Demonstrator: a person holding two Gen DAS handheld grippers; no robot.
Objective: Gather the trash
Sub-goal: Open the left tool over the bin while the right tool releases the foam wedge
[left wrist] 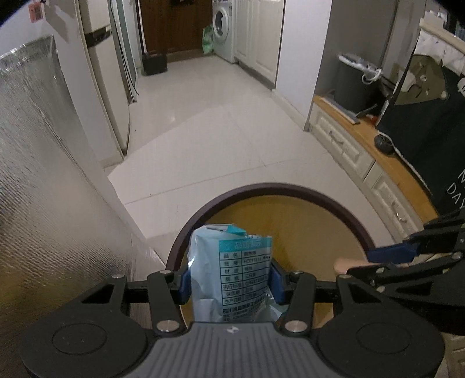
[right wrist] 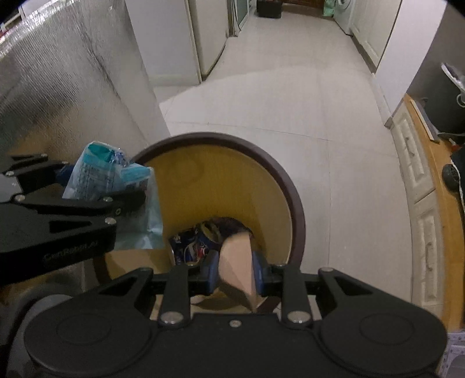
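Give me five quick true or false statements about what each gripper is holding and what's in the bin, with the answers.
1. The left gripper is clamped on a blue and white plastic packet. True.
2. The right gripper is empty. False: it is shut on a folded piece of brown cardboard.
3. The round bin has a dark rim and a yellow inside. True.
4. The bin holds nothing yet. False: a crushed blue can already lies at the bottom.
5. A washing machine stands at the far end of the tiled floor. True.
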